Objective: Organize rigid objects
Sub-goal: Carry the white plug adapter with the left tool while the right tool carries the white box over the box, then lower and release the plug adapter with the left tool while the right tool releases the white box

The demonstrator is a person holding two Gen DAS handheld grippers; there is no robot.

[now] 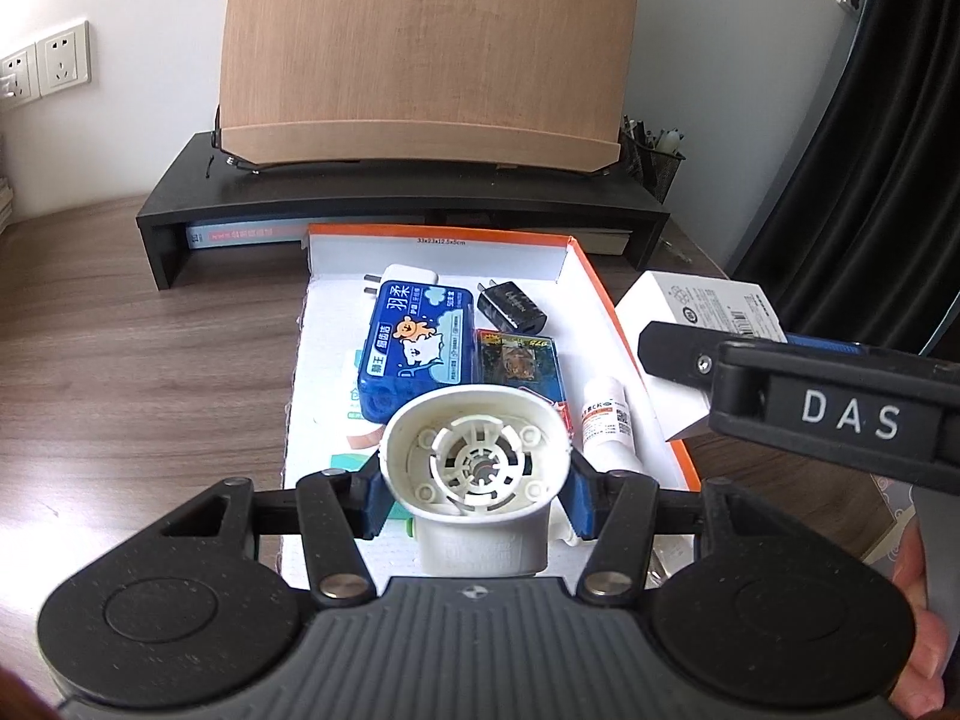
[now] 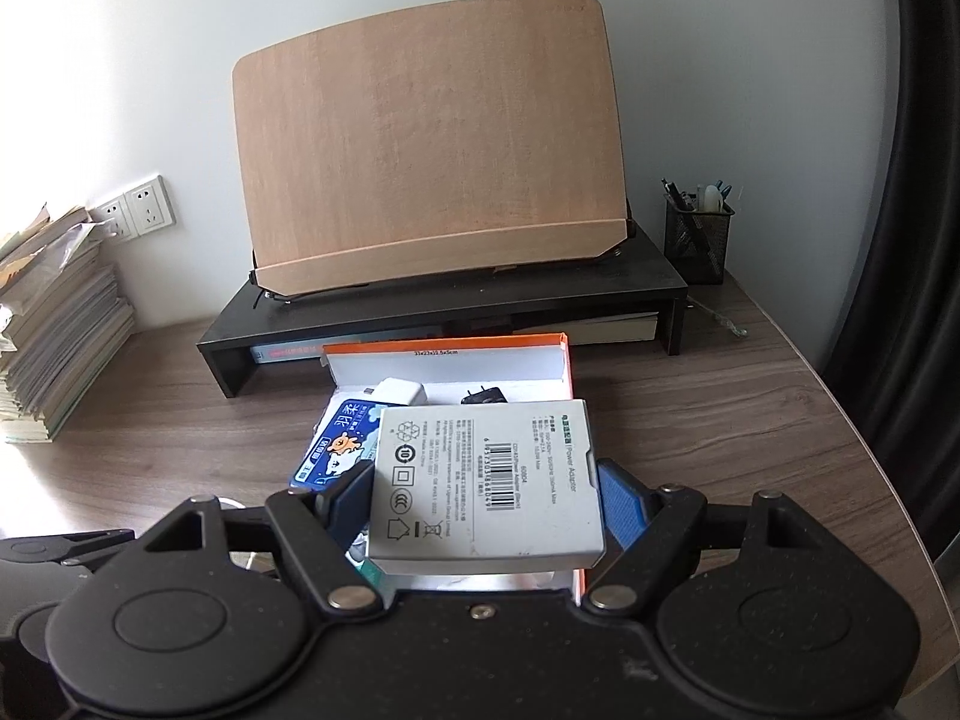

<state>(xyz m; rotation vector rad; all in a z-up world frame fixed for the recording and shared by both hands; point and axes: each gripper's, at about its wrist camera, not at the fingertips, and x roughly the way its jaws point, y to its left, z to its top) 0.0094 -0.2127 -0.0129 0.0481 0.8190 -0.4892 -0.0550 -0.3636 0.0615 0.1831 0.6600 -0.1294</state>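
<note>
My left gripper (image 1: 477,495) is shut on a white plastic fan housing (image 1: 477,462) and holds it over the near end of an open orange-edged cardboard box (image 1: 600,285). In the box lie a blue floss pack (image 1: 414,348), a white plug (image 1: 405,276), a black charger (image 1: 512,306), a colourful card pack (image 1: 521,360) and a small white bottle (image 1: 606,420). My right gripper (image 2: 486,501) is shut on a white power adapter box (image 2: 486,480), held above the same cardboard box (image 2: 450,354). The adapter box also shows in the left wrist view (image 1: 702,312).
A black monitor riser (image 2: 456,306) with a wooden book stand (image 2: 432,168) stands behind the box. A mesh pen holder (image 2: 696,240) sits at the back right. A stack of books (image 2: 54,330) is at the left. Wall sockets (image 2: 138,210) are behind.
</note>
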